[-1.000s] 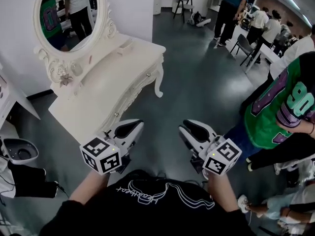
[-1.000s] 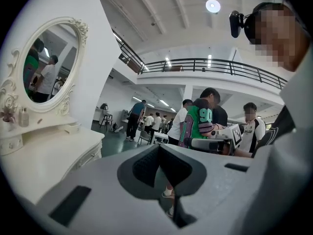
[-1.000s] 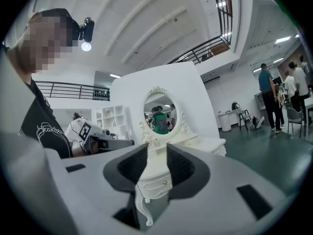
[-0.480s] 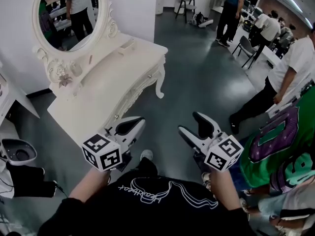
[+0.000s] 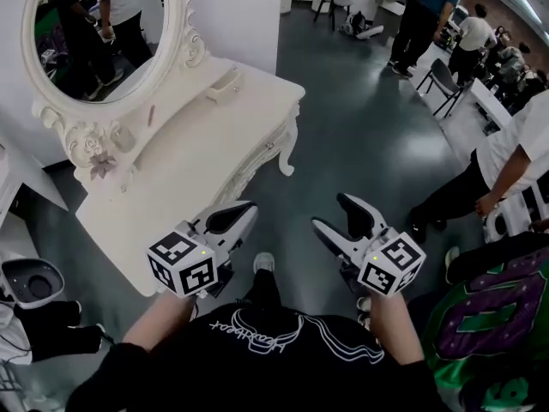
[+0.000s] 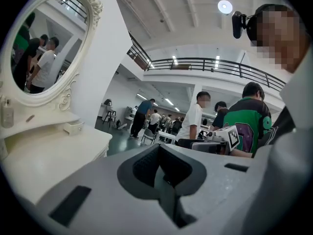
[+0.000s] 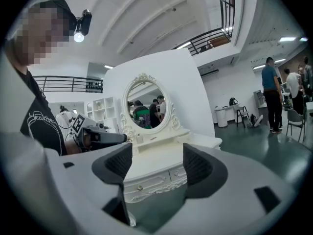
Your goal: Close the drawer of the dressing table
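Note:
The white dressing table (image 5: 189, 136) with its oval mirror (image 5: 94, 24) stands at the upper left of the head view. In the right gripper view its drawer fronts (image 7: 146, 184) with small knobs look flush with the table front. My left gripper (image 5: 240, 213) hovers just off the table's near corner, its jaws together and empty (image 6: 161, 168). My right gripper (image 5: 336, 213) is over the floor to the right, pointing at the table front (image 7: 157, 163). Its jaws have just been opening and have nothing between them.
A small white box (image 5: 221, 84) lies on the tabletop. A person in a green jersey (image 5: 489, 333) is close at the lower right, and another in a white shirt (image 5: 515, 161) behind. A chair (image 5: 442, 80) stands further off. A white device (image 5: 30, 281) sits by the table's left end.
The right gripper's jaws have gone from nearly shut to wide open. Both grippers have moved along with me toward the table. The green-jersey person has shifted to the lower right.

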`<state>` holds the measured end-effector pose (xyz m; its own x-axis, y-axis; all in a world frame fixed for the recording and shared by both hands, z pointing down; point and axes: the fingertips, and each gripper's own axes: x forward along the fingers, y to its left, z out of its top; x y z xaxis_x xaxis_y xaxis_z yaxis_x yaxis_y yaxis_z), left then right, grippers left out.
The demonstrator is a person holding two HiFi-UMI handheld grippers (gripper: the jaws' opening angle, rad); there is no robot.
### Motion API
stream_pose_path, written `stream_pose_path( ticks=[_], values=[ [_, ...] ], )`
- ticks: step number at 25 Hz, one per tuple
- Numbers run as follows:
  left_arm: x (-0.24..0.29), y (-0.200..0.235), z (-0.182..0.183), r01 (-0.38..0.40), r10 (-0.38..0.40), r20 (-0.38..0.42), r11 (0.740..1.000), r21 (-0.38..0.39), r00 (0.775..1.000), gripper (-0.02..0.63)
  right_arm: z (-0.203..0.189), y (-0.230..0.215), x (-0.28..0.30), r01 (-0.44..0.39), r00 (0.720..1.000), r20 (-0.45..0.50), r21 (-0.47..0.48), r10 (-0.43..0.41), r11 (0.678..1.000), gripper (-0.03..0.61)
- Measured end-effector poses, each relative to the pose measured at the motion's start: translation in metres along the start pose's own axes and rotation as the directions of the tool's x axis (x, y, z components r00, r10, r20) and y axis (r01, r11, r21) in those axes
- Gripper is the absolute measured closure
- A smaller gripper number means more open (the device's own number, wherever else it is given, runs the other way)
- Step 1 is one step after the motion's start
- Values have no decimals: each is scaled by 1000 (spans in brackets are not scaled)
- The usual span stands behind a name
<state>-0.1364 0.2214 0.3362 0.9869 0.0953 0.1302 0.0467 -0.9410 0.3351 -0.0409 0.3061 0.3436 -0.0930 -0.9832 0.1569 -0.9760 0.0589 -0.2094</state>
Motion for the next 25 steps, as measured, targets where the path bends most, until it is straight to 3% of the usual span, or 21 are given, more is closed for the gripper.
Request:
stream_pose_path(
  ticks=[14, 25],
  values=[
    [97, 221, 52, -118, 117, -24, 989, -92, 993, 612, 27, -133, 205, -62, 989, -133, 43, 67, 997, 273],
    [122, 299, 61, -246, 245, -29, 957, -156, 969, 611, 37, -183, 301, -163, 971, -174, 35, 167, 986, 279]
  ],
)
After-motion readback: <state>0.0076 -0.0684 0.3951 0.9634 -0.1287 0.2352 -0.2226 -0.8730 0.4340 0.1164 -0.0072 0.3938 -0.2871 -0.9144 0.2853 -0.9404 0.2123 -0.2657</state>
